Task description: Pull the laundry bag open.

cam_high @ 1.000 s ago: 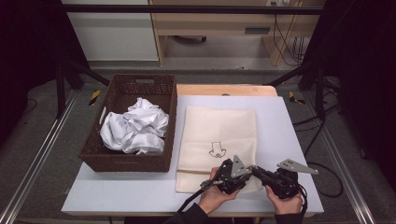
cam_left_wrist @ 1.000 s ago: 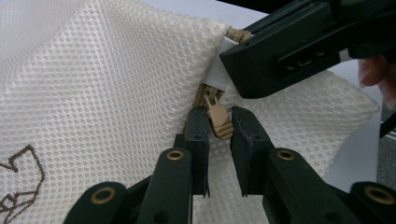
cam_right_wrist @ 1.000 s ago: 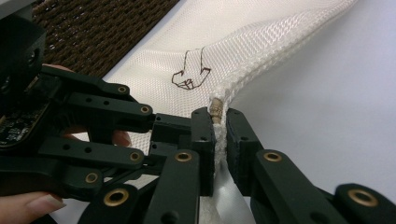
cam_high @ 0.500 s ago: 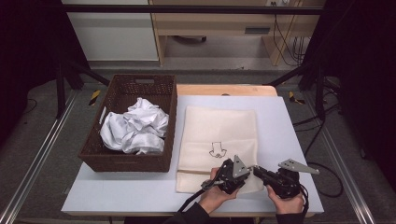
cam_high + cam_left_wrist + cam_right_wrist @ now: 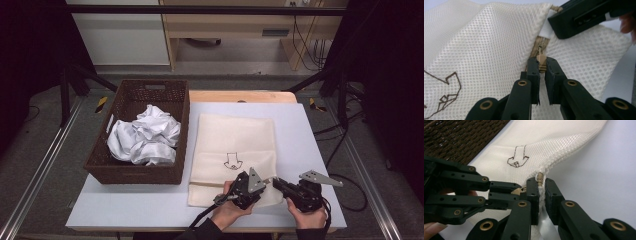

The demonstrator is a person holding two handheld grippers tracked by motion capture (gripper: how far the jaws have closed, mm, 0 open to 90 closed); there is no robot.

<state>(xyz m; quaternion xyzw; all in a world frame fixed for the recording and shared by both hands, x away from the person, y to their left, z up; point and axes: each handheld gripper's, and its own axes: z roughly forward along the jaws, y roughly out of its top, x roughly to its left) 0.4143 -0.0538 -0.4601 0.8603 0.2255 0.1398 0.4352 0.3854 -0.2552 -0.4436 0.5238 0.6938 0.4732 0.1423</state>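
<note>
Mesh bag (image 5: 235, 145): lay flat at frame centre, just right of the basket (image 5: 140, 172).
Left gripper (image 5: 542, 65): jaws had just been closing — pinched the zipper pull (image 5: 541, 60).
Right gripper (image 5: 541, 185): clamped on the bag's zipper end (image 5: 539, 178) — lower centre.

The left gripper (image 5: 542, 65) hides most of the zipper pull (image 5: 541, 59). The picture edge cuts off the drawing (image 5: 442, 96) on the mesh bag (image 5: 486, 47). The basket (image 5: 131, 172) hides part of the white cloth (image 5: 144, 137).

Two black grippers (image 5: 248, 188) (image 5: 285, 187) with brass-coloured pivot pins, grey three-cornered top plates (black cables trailing), dark sleeves.
</note>
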